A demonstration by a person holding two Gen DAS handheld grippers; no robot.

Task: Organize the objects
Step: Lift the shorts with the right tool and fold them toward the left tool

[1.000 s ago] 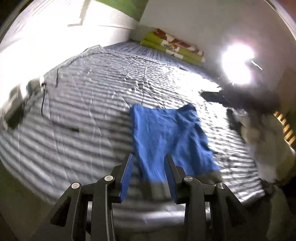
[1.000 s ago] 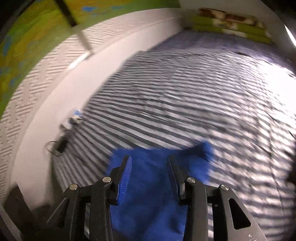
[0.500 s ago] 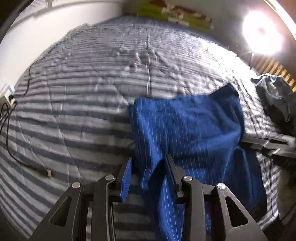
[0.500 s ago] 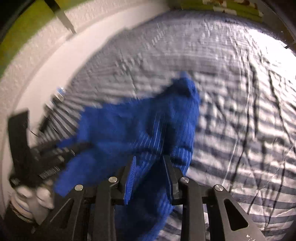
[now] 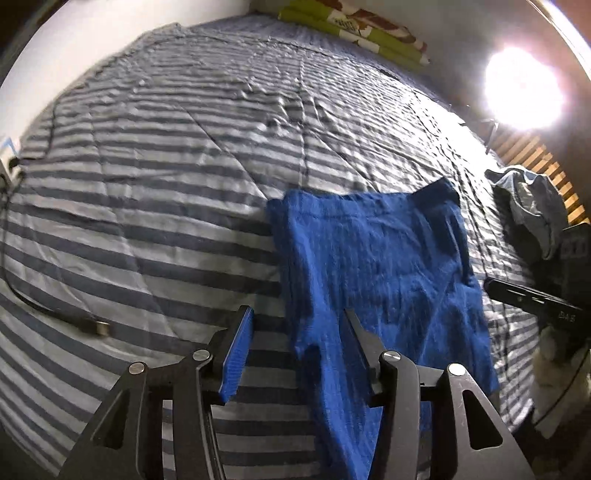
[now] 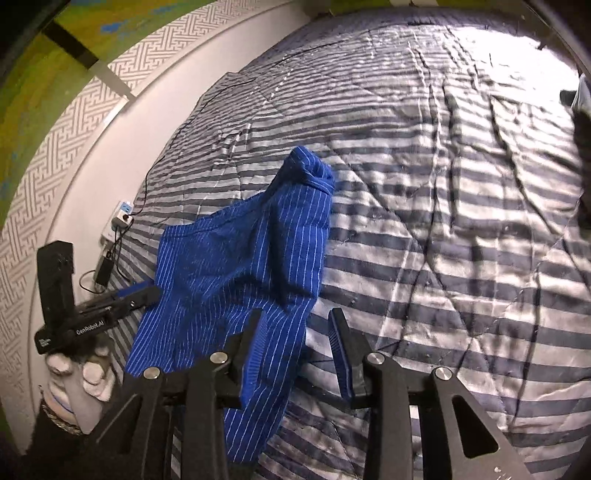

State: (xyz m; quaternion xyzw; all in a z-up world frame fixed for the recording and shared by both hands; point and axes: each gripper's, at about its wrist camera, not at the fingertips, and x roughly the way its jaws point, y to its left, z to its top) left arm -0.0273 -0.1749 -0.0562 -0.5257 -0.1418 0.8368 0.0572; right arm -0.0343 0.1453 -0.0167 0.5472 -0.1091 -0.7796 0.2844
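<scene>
Both grippers let go now: the left gripper (image 5: 297, 341) and the right gripper (image 6: 295, 341) are opening, and no pad presses on the blue cloth (image 5: 373, 266). Half a second ago I held it bunched; now it lies spread on the striped bed (image 5: 155, 158). So laying out looks finished, I think folding is next. Green pillows (image 5: 354, 29) lie by the far wall, and a lamp (image 5: 522, 88) glares strongly.
</scene>
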